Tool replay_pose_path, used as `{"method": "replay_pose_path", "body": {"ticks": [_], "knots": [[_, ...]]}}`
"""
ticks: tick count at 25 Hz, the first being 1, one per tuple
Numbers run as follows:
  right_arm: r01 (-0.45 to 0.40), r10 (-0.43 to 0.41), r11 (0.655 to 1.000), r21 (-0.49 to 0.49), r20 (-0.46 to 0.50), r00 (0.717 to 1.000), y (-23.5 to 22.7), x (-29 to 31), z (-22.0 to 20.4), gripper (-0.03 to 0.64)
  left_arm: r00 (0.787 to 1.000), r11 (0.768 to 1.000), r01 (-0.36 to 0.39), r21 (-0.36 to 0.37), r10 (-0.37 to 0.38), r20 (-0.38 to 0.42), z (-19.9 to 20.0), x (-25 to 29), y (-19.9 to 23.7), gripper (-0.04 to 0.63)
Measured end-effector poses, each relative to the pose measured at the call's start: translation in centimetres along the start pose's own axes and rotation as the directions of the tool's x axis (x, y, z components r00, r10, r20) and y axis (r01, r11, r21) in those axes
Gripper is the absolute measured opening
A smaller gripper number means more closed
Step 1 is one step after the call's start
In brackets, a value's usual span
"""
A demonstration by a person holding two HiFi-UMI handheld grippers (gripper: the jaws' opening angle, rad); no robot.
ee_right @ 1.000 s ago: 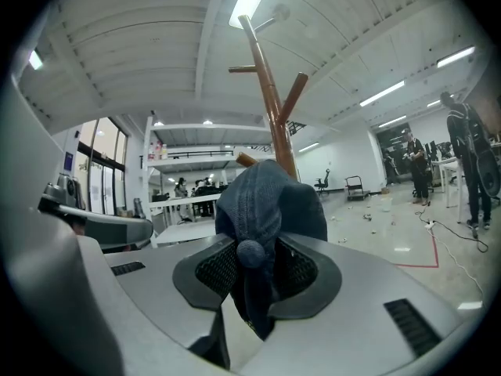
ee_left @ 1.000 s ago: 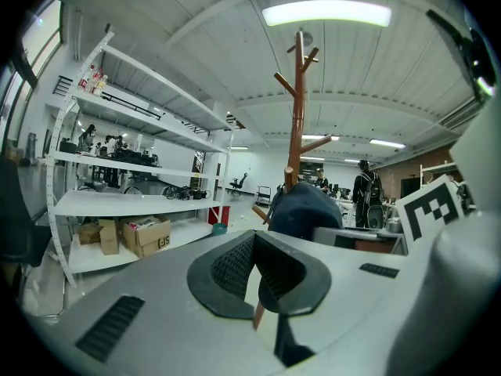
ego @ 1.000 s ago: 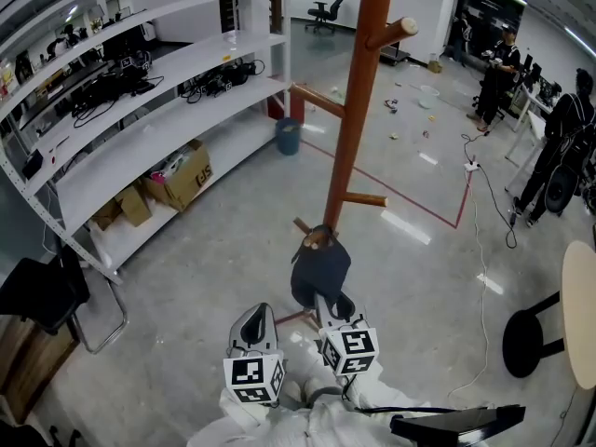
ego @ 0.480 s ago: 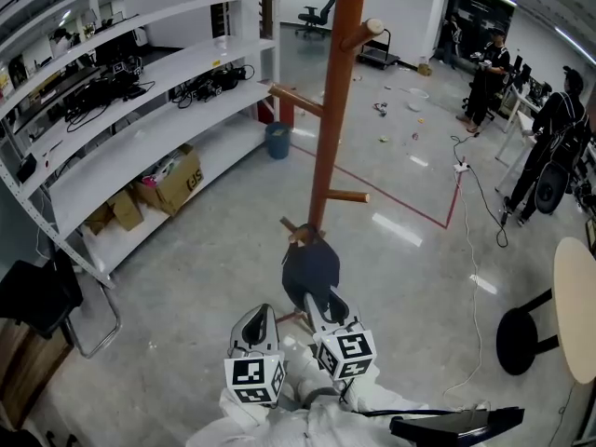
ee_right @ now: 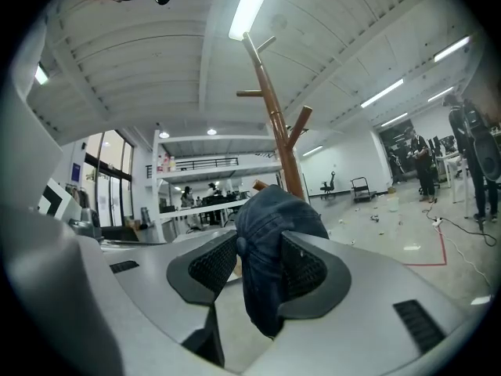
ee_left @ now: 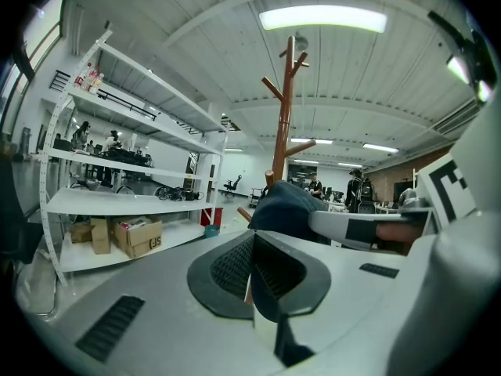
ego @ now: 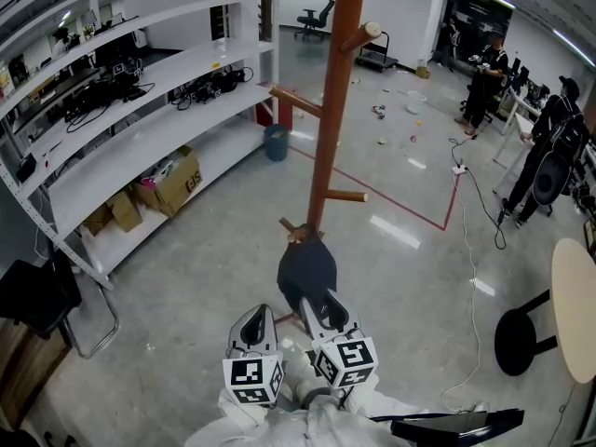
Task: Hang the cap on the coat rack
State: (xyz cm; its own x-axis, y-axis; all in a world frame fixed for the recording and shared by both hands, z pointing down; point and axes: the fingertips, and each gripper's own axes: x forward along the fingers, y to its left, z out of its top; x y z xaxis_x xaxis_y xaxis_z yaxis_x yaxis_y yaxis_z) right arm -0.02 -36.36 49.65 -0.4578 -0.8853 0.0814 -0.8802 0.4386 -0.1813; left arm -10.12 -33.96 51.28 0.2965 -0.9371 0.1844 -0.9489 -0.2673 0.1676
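A dark blue cap (ego: 305, 270) hangs from a low peg (ego: 294, 232) of the brown wooden coat rack (ego: 331, 110). My right gripper (ego: 318, 304) reaches up under the cap. In the right gripper view the cap (ee_right: 270, 218) droops between the pads, and the right gripper (ee_right: 257, 272) has just been opening, so the jaws stand wide and do not press on it. The rack's pole (ee_right: 278, 124) rises behind. My left gripper (ego: 253, 315) waits to the left, apart from the cap. In its own view the left gripper (ee_left: 252, 265) is shut and empty, with the cap (ee_left: 286, 206) ahead.
White shelving (ego: 140, 110) with cables and cardboard boxes (ego: 172, 180) runs along the left. A black chair (ego: 42, 296) stands at the near left. A round table (ego: 573, 310) and stool (ego: 521, 329) are at the right. People (ego: 549, 147) stand at the far right beside a floor cable.
The head view has shifted, so the rack sits further left in the picture. The right gripper has slipped slightly back along the cap, which stays on its peg. The left gripper has kept still.
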Motion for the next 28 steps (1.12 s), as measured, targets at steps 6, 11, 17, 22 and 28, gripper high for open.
{"method": "replay_pose_path", "body": {"ticks": [6, 11, 17, 22, 28], "knots": [[0.011, -0.011, 1.0, 0.019, 0.015, 1.0, -0.3, -1.0, 0.7, 0.163, 1.0, 1.0, 0.017, -0.004, -0.017, -0.001, -0.3, 0.1, -0.4, -0.009], [0.005, -0.006, 1.0, 0.019, 0.063, 0.998, -0.1, -2.0, 2.1, 0.172, 1.0, 1.0, 0.024, -0.009, -0.024, 0.0, -0.1, 0.2, -0.6, -0.009], [-0.029, 0.029, 1.0, -0.008, 0.092, 0.995, 1.4, -2.8, 3.6, 0.172, 0.999, 0.999, 0.043, -0.006, -0.043, -0.002, -0.1, 0.3, -1.5, -0.009], [-0.027, 0.027, 1.0, 0.008, 0.022, 0.999, 2.0, -2.6, 1.3, 0.17, 0.999, 0.999, 0.054, -0.001, -0.054, -0.005, -0.3, 0.0, -1.7, -0.009], [-0.003, 0.004, 1.0, 0.026, -0.068, 0.998, 1.2, -2.0, -2.0, 0.159, 0.998, 0.999, 0.051, -0.006, -0.051, -0.02, -1.0, -0.2, -1.6, -0.009]]}}
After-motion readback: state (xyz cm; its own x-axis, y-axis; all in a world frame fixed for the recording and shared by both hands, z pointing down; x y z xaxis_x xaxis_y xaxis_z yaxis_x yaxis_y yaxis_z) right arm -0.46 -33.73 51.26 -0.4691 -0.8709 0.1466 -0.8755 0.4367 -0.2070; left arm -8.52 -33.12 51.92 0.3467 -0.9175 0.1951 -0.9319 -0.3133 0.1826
